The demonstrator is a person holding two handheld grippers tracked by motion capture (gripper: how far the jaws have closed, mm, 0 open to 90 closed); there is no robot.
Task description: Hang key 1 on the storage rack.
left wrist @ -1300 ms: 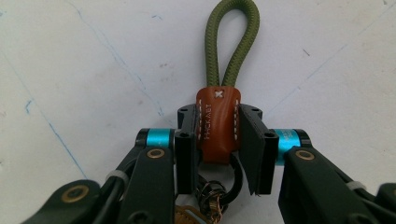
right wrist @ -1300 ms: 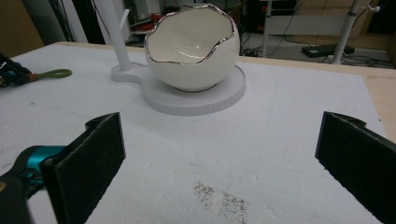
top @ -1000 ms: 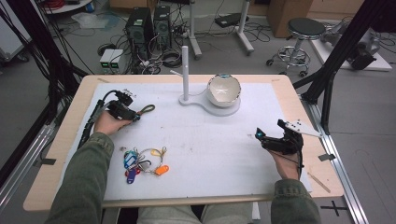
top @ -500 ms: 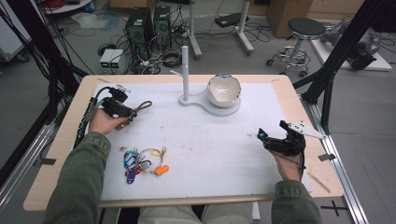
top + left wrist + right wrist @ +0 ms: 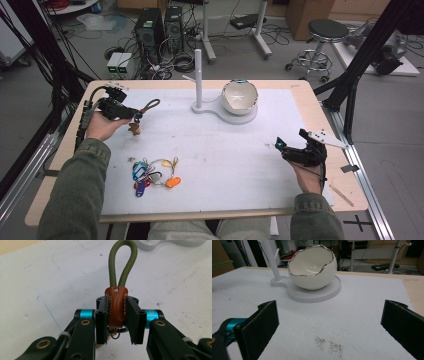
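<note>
High view first: the left claw (image 5: 131,114) sits at the far left of the worktop (image 5: 330,125), lifted clear of the white mat (image 5: 225,150), with a keychain (image 5: 142,111) clamped in it. A second ago that hand lay lower and nearer the person, with the strap close to the mat; now it is raised and further toward the far left corner, and the olive cord loop (image 5: 151,104) sticks out past the jaws toward the white stand (image 5: 198,75). A small brown piece dangles below the claw, above the mat.

Left gripper view shows the hold closely: the two black pads press on either side of the keychain's brown leather tab (image 5: 116,305), the green cord loop (image 5: 123,263) rises upright beyond it, and a bit of metal ring hangs under the tab.

The right claw (image 5: 284,148) rests at the near right of the mat, in the same spot as a second ago. Right gripper view has its jaws standing wide apart with nothing between them, facing the white egg-shaped bowl (image 5: 312,267) on its round base (image 5: 329,293).

The bunch of coloured keys and tags (image 5: 152,175) lies on the mat near the left forearm, unmoved since the earlier pictures.
</note>
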